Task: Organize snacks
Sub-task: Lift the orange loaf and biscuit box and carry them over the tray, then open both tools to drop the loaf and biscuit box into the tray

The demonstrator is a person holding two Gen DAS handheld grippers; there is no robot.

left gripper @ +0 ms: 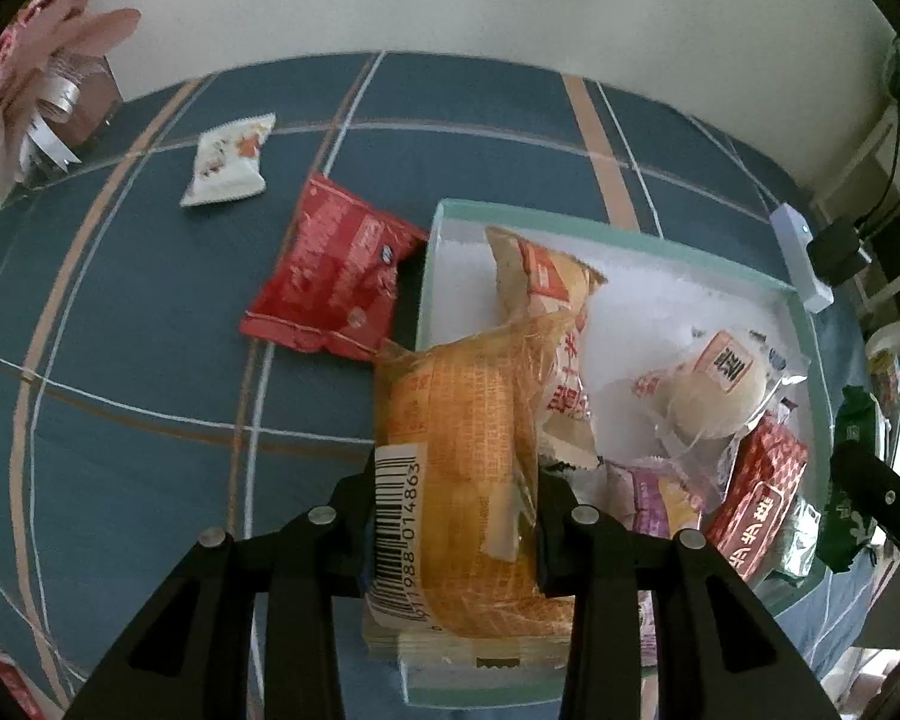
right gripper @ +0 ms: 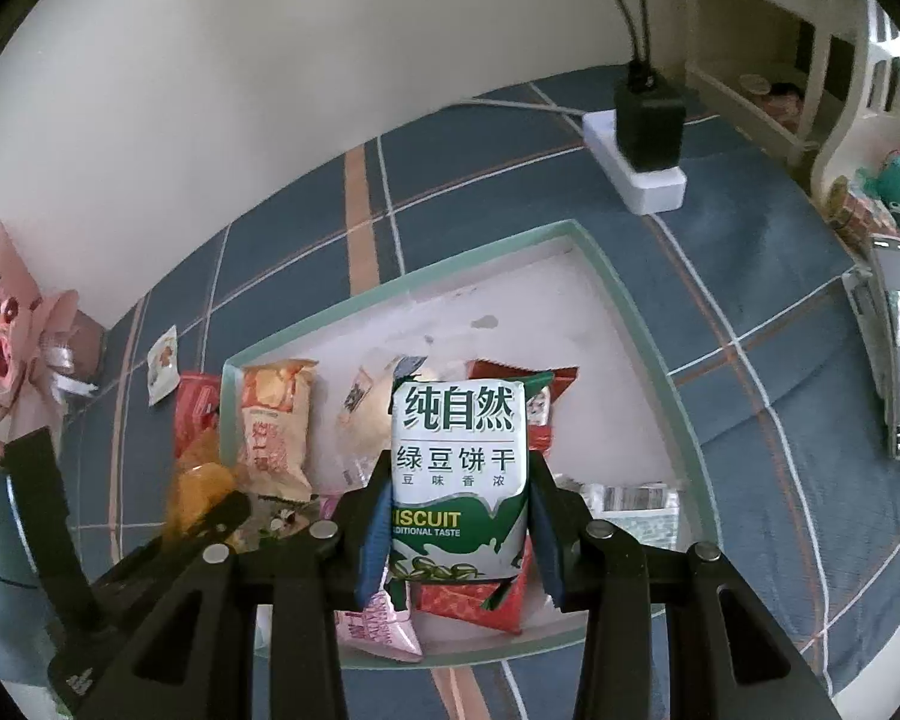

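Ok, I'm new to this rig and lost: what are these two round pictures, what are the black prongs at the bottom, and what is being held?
Each picture comes from a fisheye camera on a hand-held gripper, looking forward along its jaws; no robot arm is involved. The first is the left gripper, shut on an orange bread packet. The second is the right gripper, shut on a green biscuit packet. Both packets are over a shallow green-rimmed tray that already holds several snacks. The tray sits on a blue checked cloth, where a red packet and a white packet lie outside it.
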